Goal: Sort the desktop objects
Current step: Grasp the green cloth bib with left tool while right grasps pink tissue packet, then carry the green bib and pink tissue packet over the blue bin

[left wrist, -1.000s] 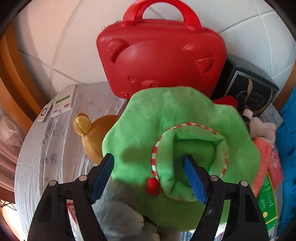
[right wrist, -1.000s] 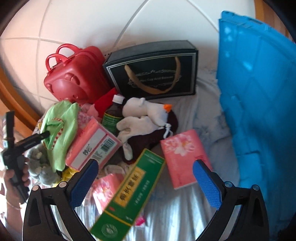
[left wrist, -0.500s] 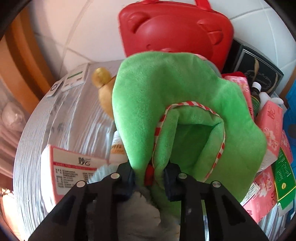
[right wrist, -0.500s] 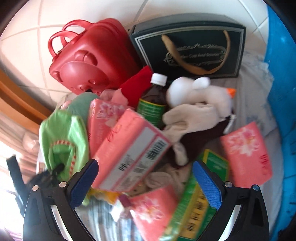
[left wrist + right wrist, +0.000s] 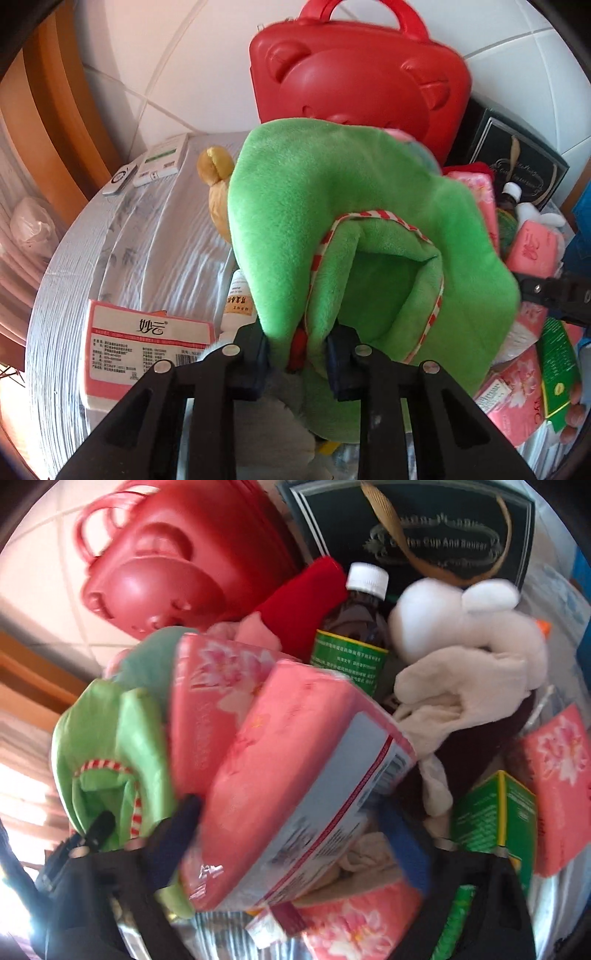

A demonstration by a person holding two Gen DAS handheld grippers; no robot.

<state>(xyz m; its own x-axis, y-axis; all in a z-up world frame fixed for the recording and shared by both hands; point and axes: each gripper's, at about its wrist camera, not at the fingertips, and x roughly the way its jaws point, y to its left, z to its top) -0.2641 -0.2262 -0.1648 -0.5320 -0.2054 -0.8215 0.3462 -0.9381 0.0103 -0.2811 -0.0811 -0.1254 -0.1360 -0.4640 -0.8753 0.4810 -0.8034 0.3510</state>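
Left tongs [image 5: 299, 349] clamped tight on the near hem of the floppy green plush cloth with the red-and-white striped trim [image 5: 369, 236], right by its little red pom, so cloth hangs straight ahead and up from the tips, draped over the pile. Long axis running away from the left tongs toward the red bear-face plastic case [image 5: 354, 85] at the back wall. Right tongs [image 5: 291, 834] spread wide, straddling the big pink tissue pack with the barcode label [image 5: 295, 775], not yet pinching it as far as visible, blurry though. Same green cloth off to the right tongs' left side [image 5: 110, 746], so clearly a left-hand job. Probably just lift and pull back off the cluttered grey tabletop [image 5: 147, 236], watching for snags on the yellow-brown plush toy [image 5: 216, 184] underneath.
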